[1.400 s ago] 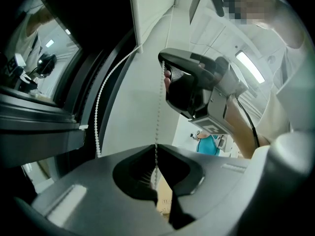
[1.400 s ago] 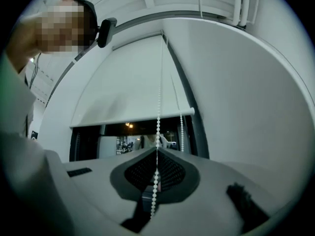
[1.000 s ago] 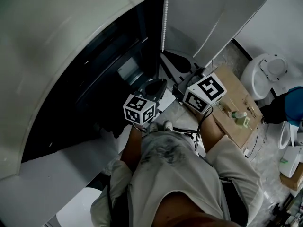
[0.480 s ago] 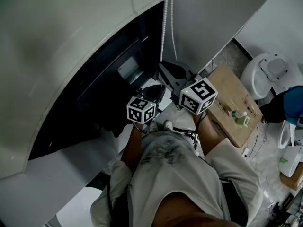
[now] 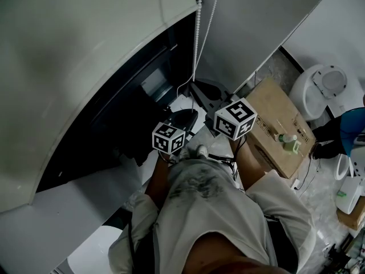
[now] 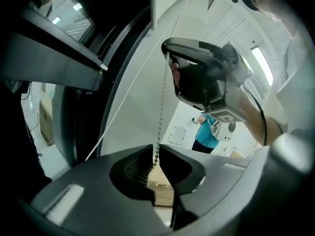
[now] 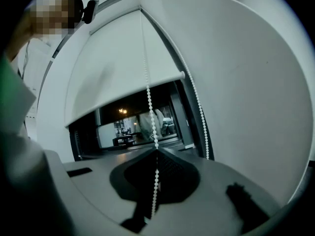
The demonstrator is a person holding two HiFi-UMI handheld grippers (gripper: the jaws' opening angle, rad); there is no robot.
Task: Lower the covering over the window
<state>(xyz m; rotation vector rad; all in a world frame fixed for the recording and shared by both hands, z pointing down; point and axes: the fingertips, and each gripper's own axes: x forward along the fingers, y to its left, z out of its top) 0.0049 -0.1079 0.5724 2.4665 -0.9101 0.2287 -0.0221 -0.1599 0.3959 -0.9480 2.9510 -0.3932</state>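
- roller blind (image 7: 118, 68) is partway down the window (image 7: 133, 124), bottom edge running sideways, dark glass showing below it
- bead chain (image 7: 149, 102) hangs by the blind's right end, long axis straight up-down
- right claw (image 7: 157, 150) pinched tight on one strand
- left claw (image 6: 156, 149) sits below it w/ jaws easing apart, only a narrow gap, strand btw them but not squeezed

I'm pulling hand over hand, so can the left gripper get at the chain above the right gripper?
Probably yes. The left gripper, jaws opening around the chain, sits below the right gripper, which is shut on it. Above, the chain hangs clear beside the blind.
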